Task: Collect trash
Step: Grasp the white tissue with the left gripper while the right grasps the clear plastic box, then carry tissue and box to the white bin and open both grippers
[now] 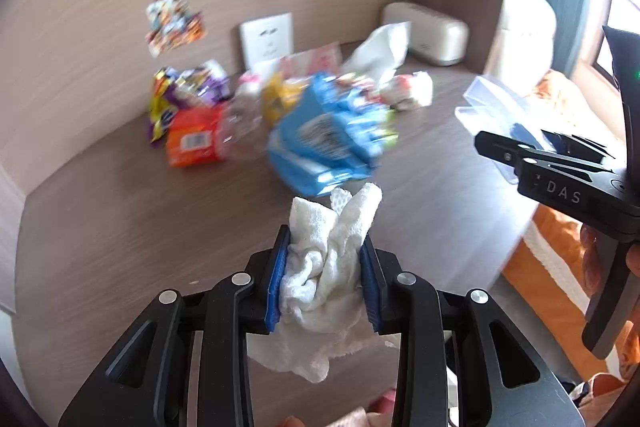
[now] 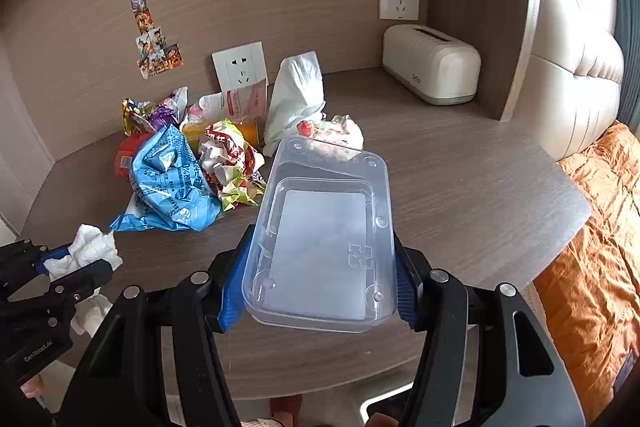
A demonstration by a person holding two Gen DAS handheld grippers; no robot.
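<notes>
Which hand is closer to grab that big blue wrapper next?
Probably the left. The left gripper sits right in front of the blue wrapper, but it is shut on a white tissue. The right gripper holds a clear plastic box further off. Both must unload first.

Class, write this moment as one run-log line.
left gripper: shut on crumpled tissue | right gripper: shut on clear plastic container | wrapper pile: on table
</notes>
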